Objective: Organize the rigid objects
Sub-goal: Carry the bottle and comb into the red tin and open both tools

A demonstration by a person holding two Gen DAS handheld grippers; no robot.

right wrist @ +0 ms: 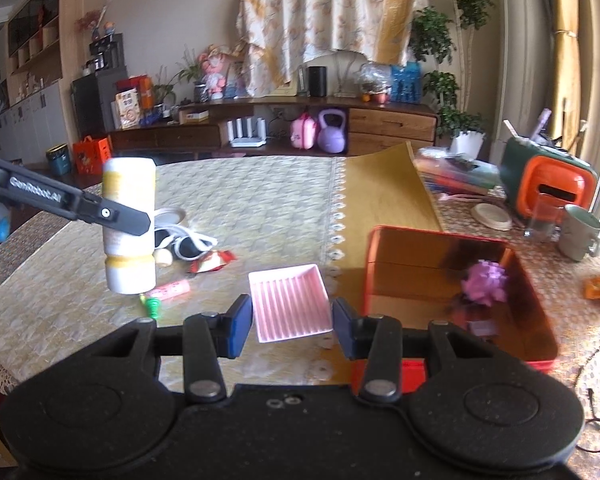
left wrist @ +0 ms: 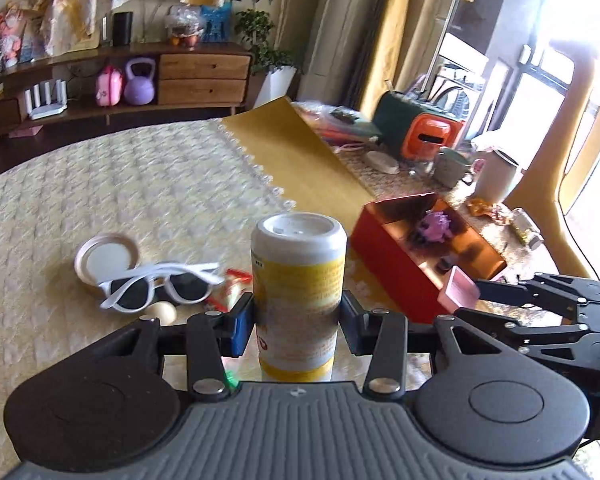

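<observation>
My left gripper [left wrist: 298,322] is shut on a white and yellow canister [left wrist: 298,292], held upright above the table; the same canister [right wrist: 130,228] hangs at the left of the right wrist view. My right gripper [right wrist: 292,324] is shut on a pink ribbed tray [right wrist: 290,304], lifted just left of the red box [right wrist: 540,312]. That pink tray [left wrist: 460,290] shows in the left wrist view beside the red box [left wrist: 396,268]. A purple spiky toy [right wrist: 485,282] lies inside the box.
White sunglasses [left wrist: 164,286], a round lid [left wrist: 106,258], a small egg-like ball [left wrist: 163,312], a red wrapper [right wrist: 212,262], a pink tube [right wrist: 172,290] and a green cap [right wrist: 152,306] lie on the cream tablecloth. Cups [right wrist: 580,236] and an orange-green case [right wrist: 548,184] stand behind the box.
</observation>
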